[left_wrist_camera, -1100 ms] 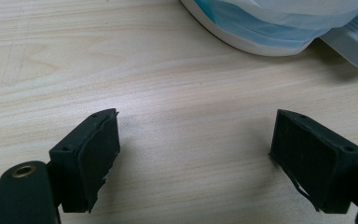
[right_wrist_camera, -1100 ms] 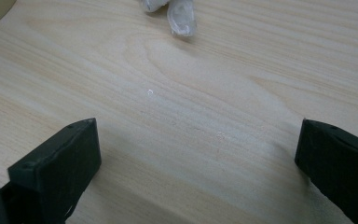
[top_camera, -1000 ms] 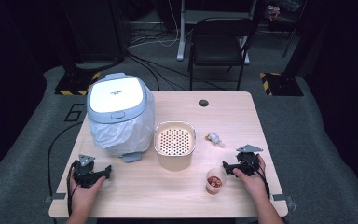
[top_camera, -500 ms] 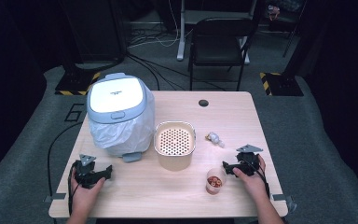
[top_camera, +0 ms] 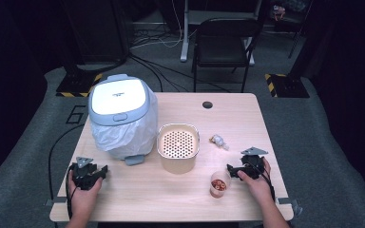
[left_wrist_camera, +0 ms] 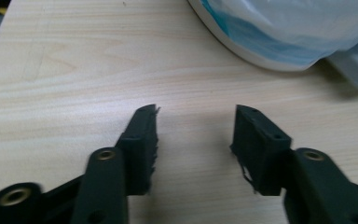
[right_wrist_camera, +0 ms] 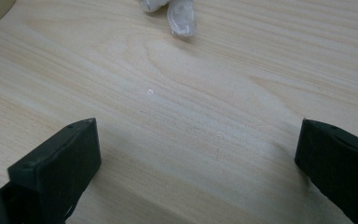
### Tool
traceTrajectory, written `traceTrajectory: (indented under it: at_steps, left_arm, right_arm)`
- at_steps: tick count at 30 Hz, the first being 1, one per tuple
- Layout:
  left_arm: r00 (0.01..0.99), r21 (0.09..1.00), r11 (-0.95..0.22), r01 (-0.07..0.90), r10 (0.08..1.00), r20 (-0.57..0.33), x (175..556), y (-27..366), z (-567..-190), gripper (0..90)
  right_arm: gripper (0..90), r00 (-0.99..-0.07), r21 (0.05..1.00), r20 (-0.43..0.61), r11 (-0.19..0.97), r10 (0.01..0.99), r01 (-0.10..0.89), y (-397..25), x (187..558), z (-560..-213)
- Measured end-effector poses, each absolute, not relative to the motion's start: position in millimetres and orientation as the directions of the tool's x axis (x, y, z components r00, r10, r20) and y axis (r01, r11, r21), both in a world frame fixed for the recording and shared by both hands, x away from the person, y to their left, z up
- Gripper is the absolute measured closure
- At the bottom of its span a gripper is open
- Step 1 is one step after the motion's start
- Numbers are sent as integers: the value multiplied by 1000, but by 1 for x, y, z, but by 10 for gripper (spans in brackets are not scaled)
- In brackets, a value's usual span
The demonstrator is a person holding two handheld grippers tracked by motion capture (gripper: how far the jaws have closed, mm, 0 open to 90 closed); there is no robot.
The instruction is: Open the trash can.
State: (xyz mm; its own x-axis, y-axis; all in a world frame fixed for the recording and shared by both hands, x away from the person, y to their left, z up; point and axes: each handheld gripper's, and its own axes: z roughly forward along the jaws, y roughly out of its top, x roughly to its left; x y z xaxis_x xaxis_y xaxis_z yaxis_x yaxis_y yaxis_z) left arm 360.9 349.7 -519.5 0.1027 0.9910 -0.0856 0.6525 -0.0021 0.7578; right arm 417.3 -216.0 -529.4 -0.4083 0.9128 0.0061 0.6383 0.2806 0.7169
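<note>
A white and blue rice cooker (top_camera: 121,114) wrapped in a clear plastic bag stands at the table's back left, its lid down. A beige perforated basket (top_camera: 178,146) sits mid-table. A small clear cup (top_camera: 218,183) holding reddish-brown bits stands near the front right. A crumpled clear wrapper (top_camera: 217,140) (right_wrist_camera: 172,11) lies behind it. My left gripper (top_camera: 89,172) (left_wrist_camera: 195,128) rests on the wood at front left, open and empty, in front of the cooker's base (left_wrist_camera: 279,39). My right gripper (top_camera: 241,169) (right_wrist_camera: 198,147) rests at front right beside the cup, open wide, nothing between its jaws.
A round cable hole (top_camera: 207,104) sits near the table's far edge. A black chair (top_camera: 224,45) stands behind the wooden table (top_camera: 152,199). Cables run over the grey floor at left.
</note>
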Motion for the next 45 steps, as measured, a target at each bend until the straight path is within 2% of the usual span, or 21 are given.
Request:
traceTrajectory:
  at_steps: [1, 4, 9, 17, 22, 25, 31, 33, 36, 41, 44, 45]
  left_arm:
    - [99, 765, 9, 644, 991, -94, 360, 347, -517, 623]
    - [128, 792, -29, 610, 990, -62, 356, 336, -507, 765]
    - [199, 815, -55, 577, 977, -75, 359, 306, -499, 900]
    - [267, 813, -132, 568, 963, -30, 367, 278, -497, 900]
    - [266, 809, -81, 582, 959, -96, 372, 261, -499, 900]
    - [285, 818, -110, 564, 956, -68, 378, 248, -500, 900]
    - [269, 818, -105, 566, 961, -63, 385, 243, -505, 900]
    - [232, 819, -37, 573, 965, -119, 385, 241, -507, 900]
    - [248, 816, -49, 577, 961, -118, 384, 241, -508, 900]
    - [257, 822, -114, 558, 965, -41, 383, 241, -512, 900]
    - [249, 836, -85, 542, 967, -62, 381, 241, -515, 900]
    - [221, 843, -43, 537, 971, -92, 381, 238, -517, 900]
  right_arm:
    - [0, -407, 717, 4, 282, 913, 638, -216, 417, -529]
    - [0, -408, 717, 6, 280, 913, 638, -216, 417, -529]
    - [0, -405, 716, 4, 280, 914, 639, -216, 417, -529]
    - [0, -406, 717, 7, 278, 914, 639, -216, 417, -529]
    - [0, -408, 717, 6, 280, 913, 638, -216, 417, -529]
    - [0, -408, 717, 6, 280, 913, 638, -216, 417, -529]
    - [0, -408, 717, 6, 280, 913, 638, -216, 417, -529]
    - [0, -408, 717, 6, 281, 913, 638, -216, 417, -529]
    - [0, -406, 717, 4, 280, 914, 639, -216, 417, -529]
    - [0, -407, 716, 7, 279, 913, 639, -216, 417, -529]
    - [0, -407, 717, 7, 279, 914, 639, -216, 417, -529]
    - [0, -407, 717, 7, 279, 913, 639, -216, 417, -529]
